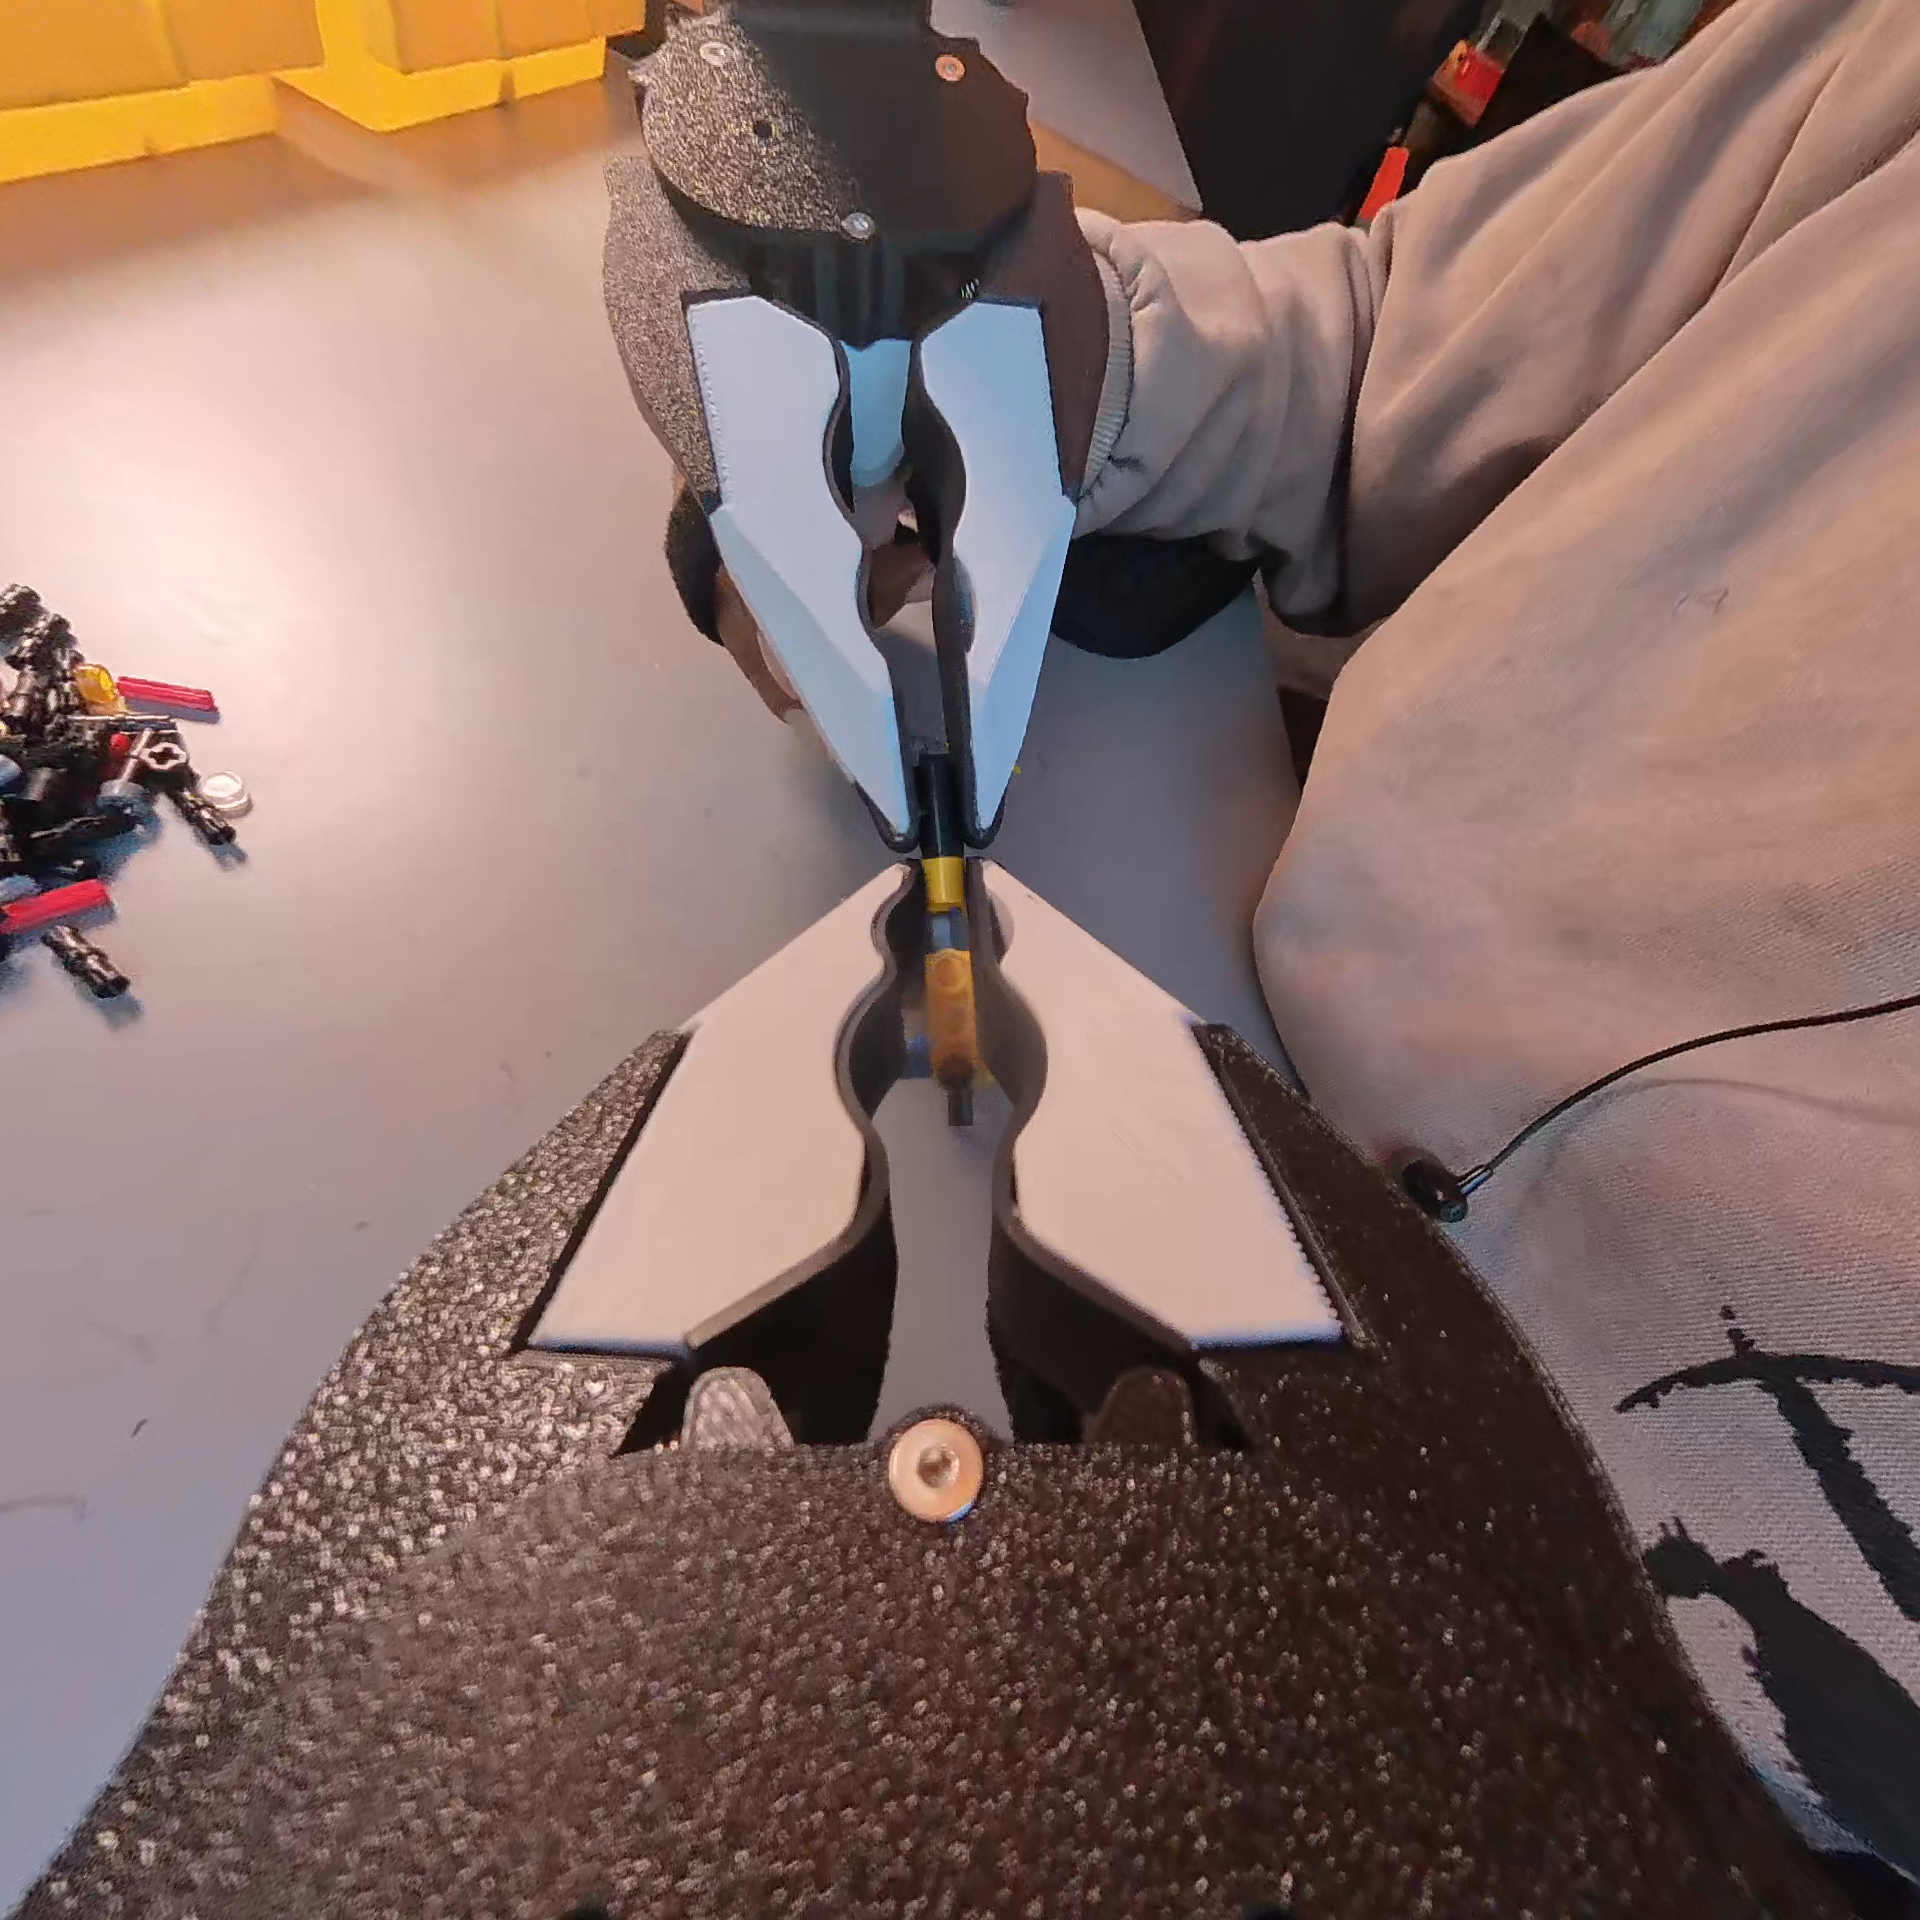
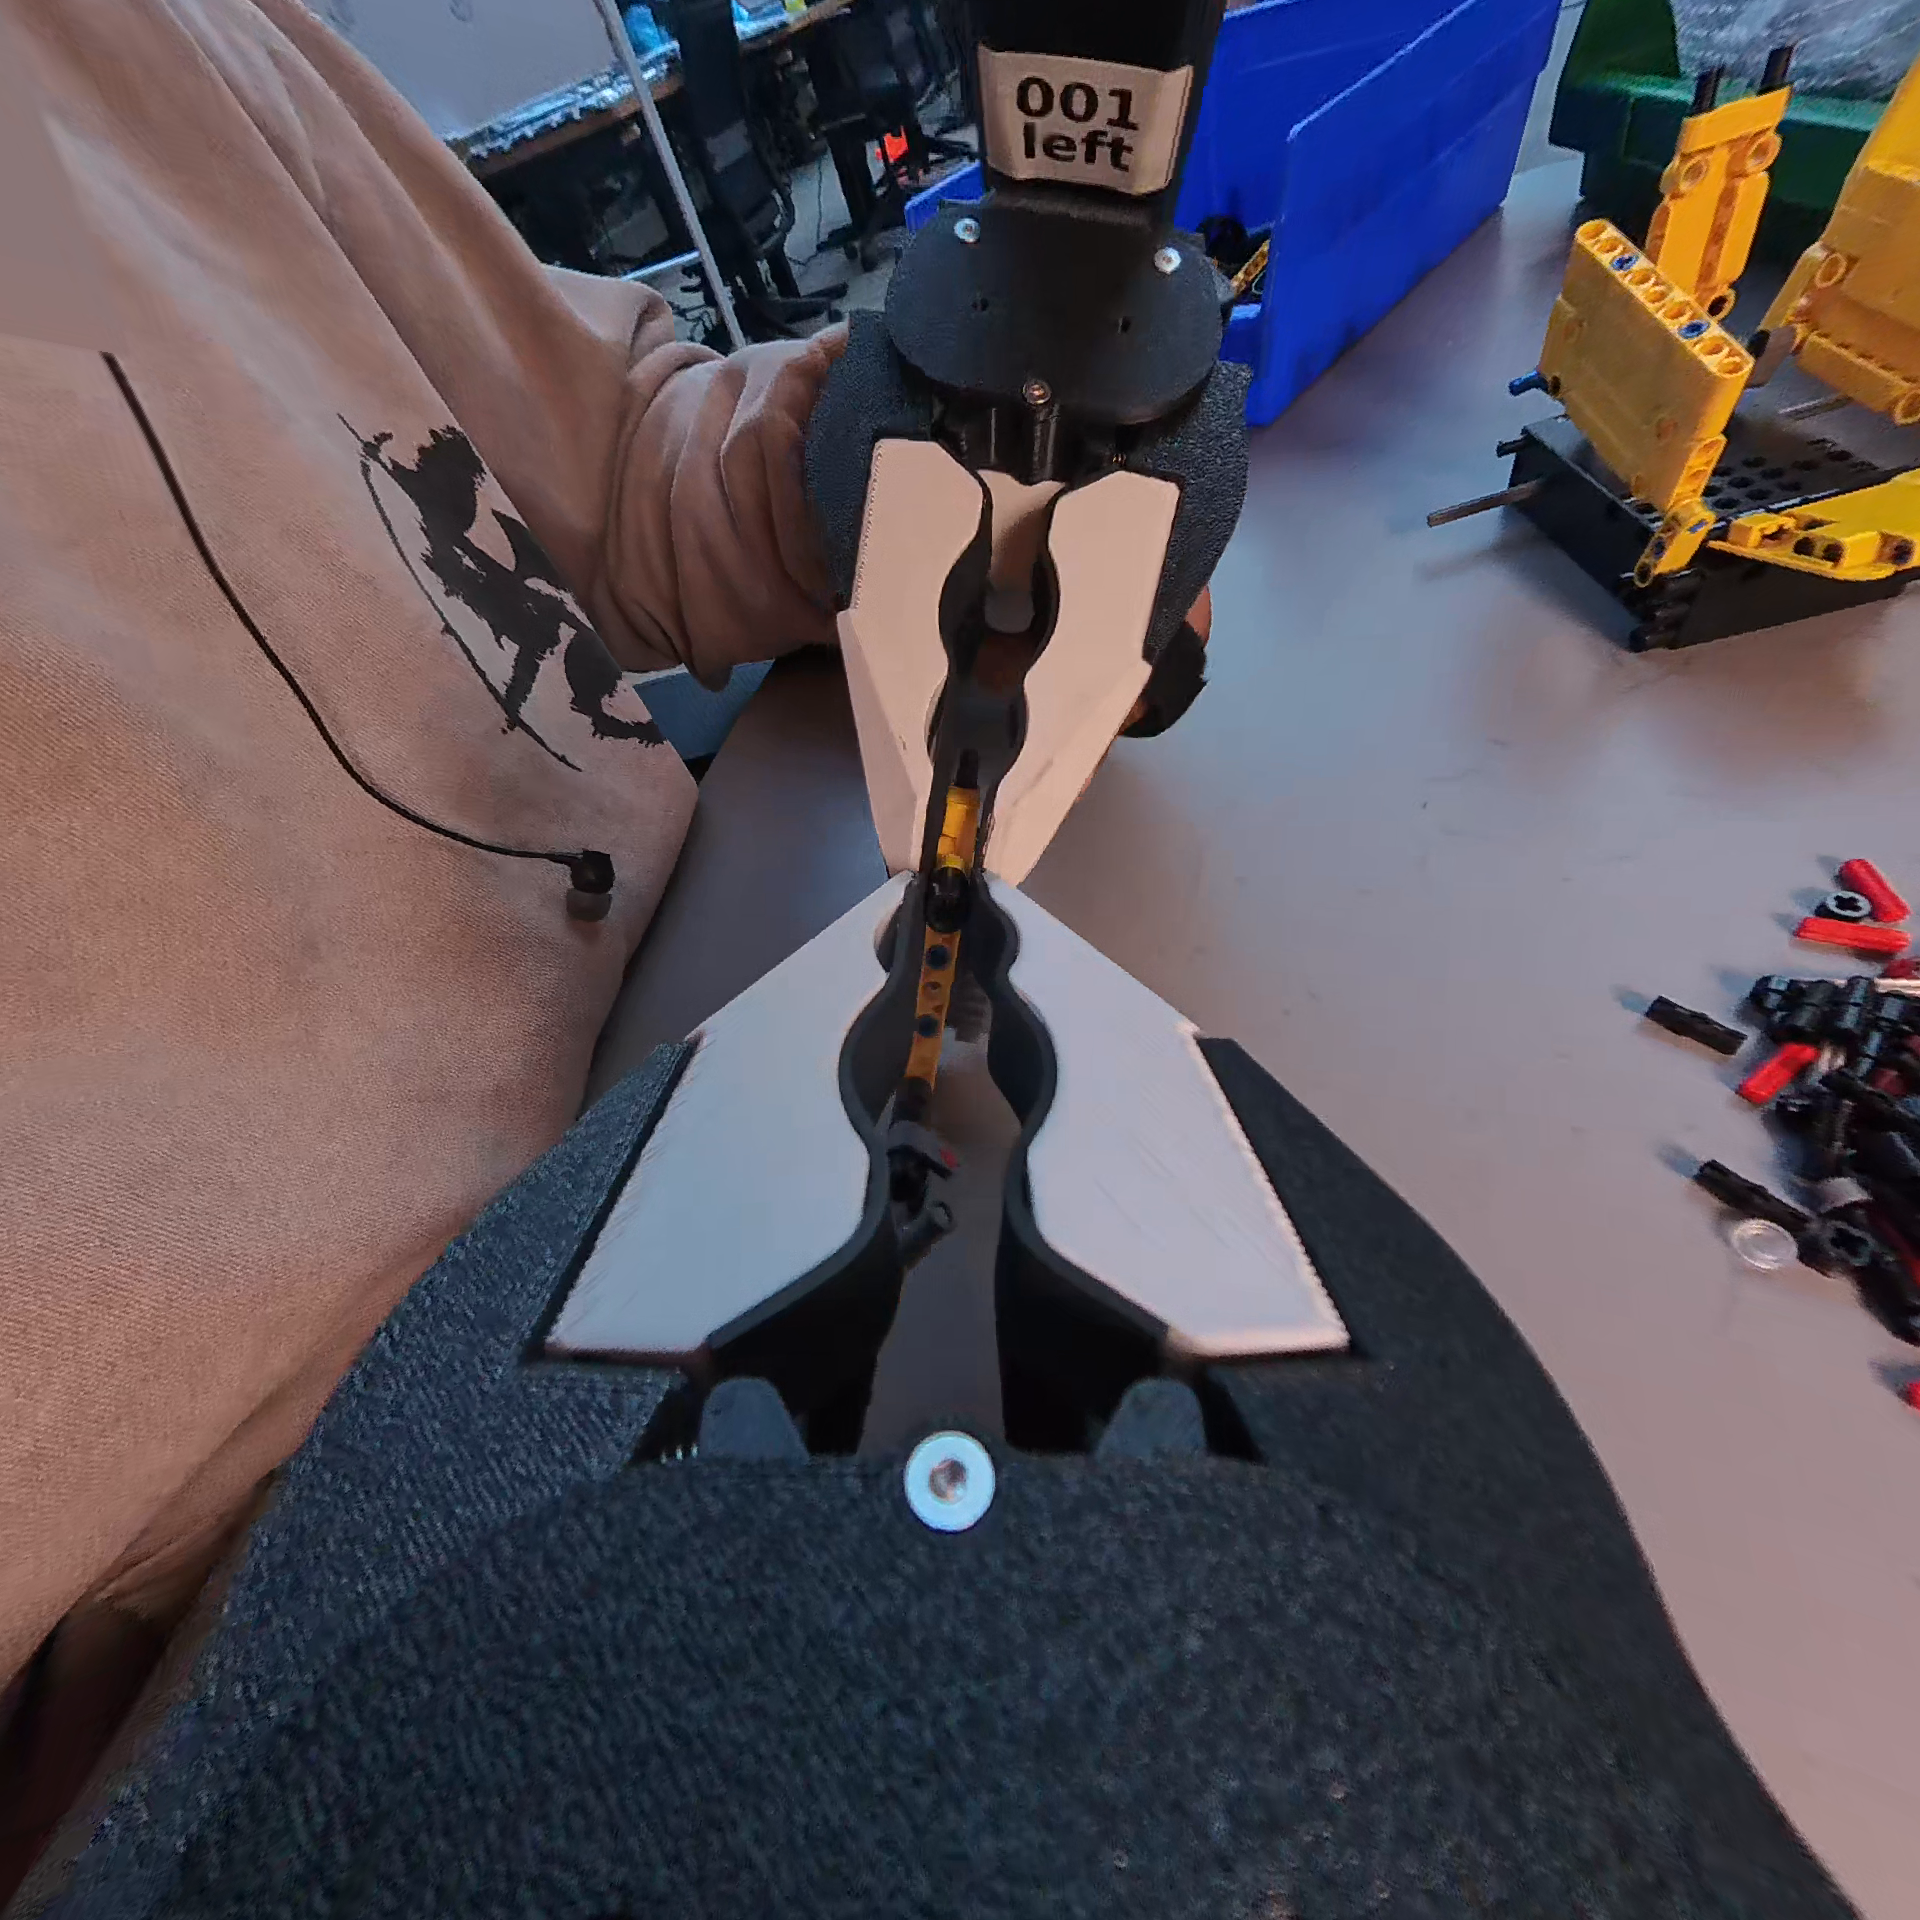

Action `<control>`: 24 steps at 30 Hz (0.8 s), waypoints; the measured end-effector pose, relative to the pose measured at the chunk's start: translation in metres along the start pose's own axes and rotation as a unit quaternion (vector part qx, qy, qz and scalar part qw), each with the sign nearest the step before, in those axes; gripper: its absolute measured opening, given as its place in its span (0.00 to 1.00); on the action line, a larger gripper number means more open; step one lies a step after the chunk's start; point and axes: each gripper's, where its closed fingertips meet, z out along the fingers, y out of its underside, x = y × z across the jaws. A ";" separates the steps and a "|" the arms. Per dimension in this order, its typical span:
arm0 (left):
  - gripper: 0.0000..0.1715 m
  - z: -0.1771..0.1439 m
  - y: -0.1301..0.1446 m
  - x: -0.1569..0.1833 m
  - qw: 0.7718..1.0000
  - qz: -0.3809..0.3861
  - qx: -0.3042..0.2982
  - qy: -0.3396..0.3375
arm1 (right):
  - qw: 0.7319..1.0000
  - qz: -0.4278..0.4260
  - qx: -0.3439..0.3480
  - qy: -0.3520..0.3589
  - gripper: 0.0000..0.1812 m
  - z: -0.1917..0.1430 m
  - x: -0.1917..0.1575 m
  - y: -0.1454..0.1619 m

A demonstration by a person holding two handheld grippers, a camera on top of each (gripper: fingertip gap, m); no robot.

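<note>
In the left wrist view we see a smooth grey worktop with yellow blocks along its far edge under warm light. The left gripper has its white fingers pressed onto a thin yellow-and-black rod assembly, held above the worktop. Its long axis runs straight away from us along the fingers, a dark pin end pointing back toward the camera. The right gripper faces us tip to tip and pinches the black far end of the same assembly. To the left lies a loose pile of black and red small parts. A person's beige sleeve fills the right side.

In the right wrist view we see the same grey worktop, with desks and chairs in a room behind. The right gripper clamps the rod assembly, whose thin yellow holed beam runs forward along its fingers into the left gripper, likewise closed on it. A white label with printed characters sits on the left gripper's body. A blue bin stands behind, a yellow-and-black brick model at right, and the small parts lie nearer. The beige top bears a black printed figure.
</note>
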 end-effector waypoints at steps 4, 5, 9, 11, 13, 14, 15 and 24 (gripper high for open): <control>0.04 -0.002 -0.005 0.000 1.000 -0.014 0.008 0.005 | 1.000 -0.004 0.016 -0.006 0.03 -0.005 0.000 -0.003; 0.04 -0.002 -0.005 0.000 1.000 -0.015 0.008 0.004 | 1.000 -0.004 0.018 -0.007 0.03 -0.006 0.001 -0.003; 0.04 -0.017 0.006 -0.014 0.999 -0.026 0.002 -0.027 | 0.998 0.004 0.058 0.017 0.03 -0.035 0.013 -0.014; 0.04 -0.022 0.007 -0.018 0.999 -0.037 0.009 -0.027 | 0.997 -0.006 0.061 0.056 0.04 -0.058 0.023 -0.013; 0.04 -0.015 0.004 -0.018 0.999 -0.038 0.009 -0.020 | 0.995 0.000 0.090 0.048 0.04 -0.062 0.020 -0.021; 0.04 -0.010 0.005 -0.015 0.999 -0.043 0.002 -0.003 | 0.995 -0.001 0.093 0.043 0.04 -0.060 0.019 -0.022; 0.04 -0.006 0.006 -0.012 0.999 -0.045 -0.003 0.006 | 0.995 -0.001 0.094 0.038 0.04 -0.058 0.018 -0.022; 0.12 -0.002 0.003 -0.015 0.999 -0.040 0.011 -0.010 | 0.995 -0.020 0.095 0.029 0.04 -0.045 0.013 -0.020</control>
